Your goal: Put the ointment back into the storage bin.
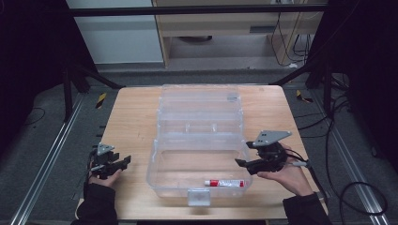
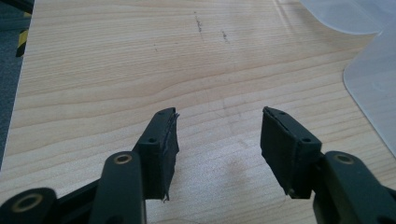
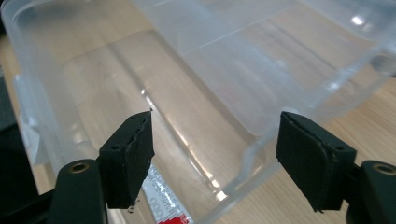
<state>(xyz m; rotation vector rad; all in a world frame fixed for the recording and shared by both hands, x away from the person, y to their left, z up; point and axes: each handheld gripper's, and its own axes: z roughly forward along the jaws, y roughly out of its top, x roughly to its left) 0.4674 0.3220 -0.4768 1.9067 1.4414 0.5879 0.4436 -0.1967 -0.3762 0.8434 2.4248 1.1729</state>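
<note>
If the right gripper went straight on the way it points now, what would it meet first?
Probably the near right wall of the clear plastic box: the right gripper, jaws open and empty, points over its rim toward the inside, where the red and white tube lies. Depth is unclear.

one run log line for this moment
left gripper: open, empty, over table | right gripper: open, empty, at clear box | tube: lying in box

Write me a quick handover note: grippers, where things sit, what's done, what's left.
Left gripper: open, nothing between the jaws, over bare table left of the box.
Right gripper: open, holding nothing, at the right rim of the clear plastic box.
Red-and-white tube: lying flat in the box's front compartment.
Done: tube is in the box.
Left: probably close the lid, which stands open behind.
</note>
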